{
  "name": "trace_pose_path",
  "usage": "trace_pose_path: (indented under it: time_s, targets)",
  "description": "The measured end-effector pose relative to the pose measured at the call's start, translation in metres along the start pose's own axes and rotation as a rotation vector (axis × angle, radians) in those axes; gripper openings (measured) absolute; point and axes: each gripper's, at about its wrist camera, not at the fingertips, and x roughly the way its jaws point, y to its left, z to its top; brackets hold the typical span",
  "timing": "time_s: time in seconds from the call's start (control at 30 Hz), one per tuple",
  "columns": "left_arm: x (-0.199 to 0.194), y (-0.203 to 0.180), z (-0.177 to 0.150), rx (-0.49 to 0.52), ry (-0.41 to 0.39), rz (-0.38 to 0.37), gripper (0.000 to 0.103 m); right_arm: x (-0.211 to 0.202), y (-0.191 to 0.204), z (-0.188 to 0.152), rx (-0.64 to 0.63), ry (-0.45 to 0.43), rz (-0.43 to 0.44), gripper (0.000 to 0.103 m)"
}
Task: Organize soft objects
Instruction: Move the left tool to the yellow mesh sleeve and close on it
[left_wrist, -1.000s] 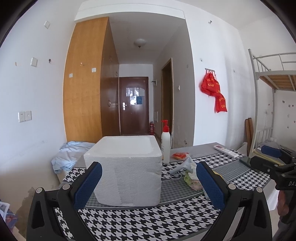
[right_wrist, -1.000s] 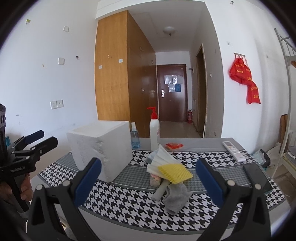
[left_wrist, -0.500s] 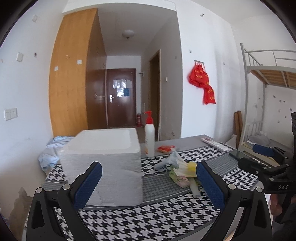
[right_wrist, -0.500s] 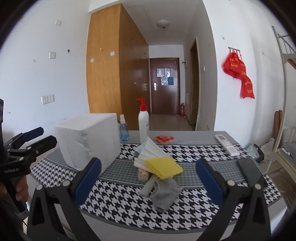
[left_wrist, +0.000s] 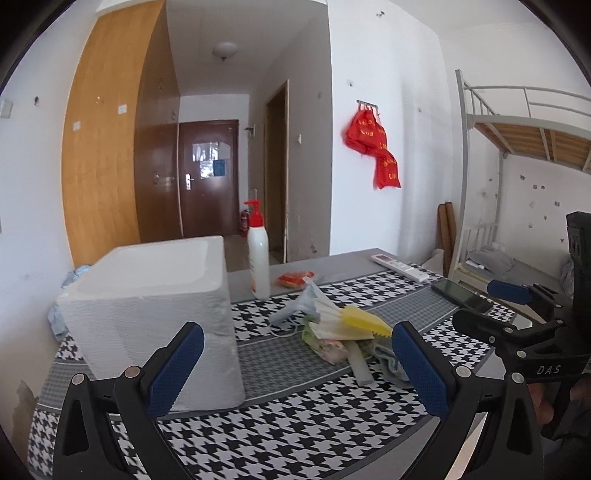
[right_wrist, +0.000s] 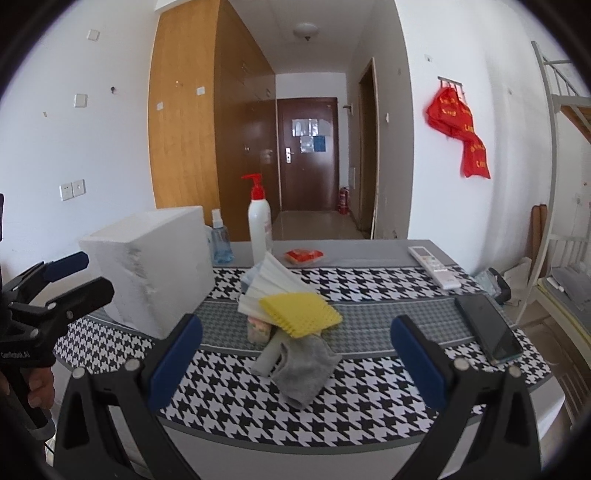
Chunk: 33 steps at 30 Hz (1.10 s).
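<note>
A heap of soft things lies mid-table: a yellow sponge cloth (right_wrist: 300, 314) on top, white face masks (right_wrist: 275, 278), a grey sock (right_wrist: 304, 369) in front, and a pale flowered item (left_wrist: 327, 345) underneath. A white foam box (left_wrist: 155, 310) stands open-topped to the left of the heap. My left gripper (left_wrist: 295, 373) is open and empty, held over the table's front, between box and heap. My right gripper (right_wrist: 295, 363) is open and empty, facing the heap from the front, with the sock between its fingers in view.
On the houndstooth cloth (right_wrist: 369, 406) stand a white pump bottle with red top (right_wrist: 259, 225) and a small blue spray bottle (right_wrist: 219, 240) behind the box. A red packet (right_wrist: 304, 255), a white remote (right_wrist: 434, 266) and a black phone (right_wrist: 487, 328) lie at right. A bunk bed (left_wrist: 517, 147) stands far right.
The left view has swung right, so the box has slid left and the heap now sits between the fingers. The right gripper has edged closer to the heap. Both stay open.
</note>
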Motion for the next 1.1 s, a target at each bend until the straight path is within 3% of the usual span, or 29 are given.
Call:
trace_pose_path:
  time_s: [0.67,1.1]
  targets:
    - [0.049,-0.016,-0.008,0.013,0.099,-0.044,0.102,0.031,-0.022,-0.015,0.012,0.062,-0.011,0.103]
    - [0.074,-0.038,-0.001,0.134,0.120,-0.110,0.102,0.048,-0.040,-0.029,0.047,0.116,-0.001,0.103]
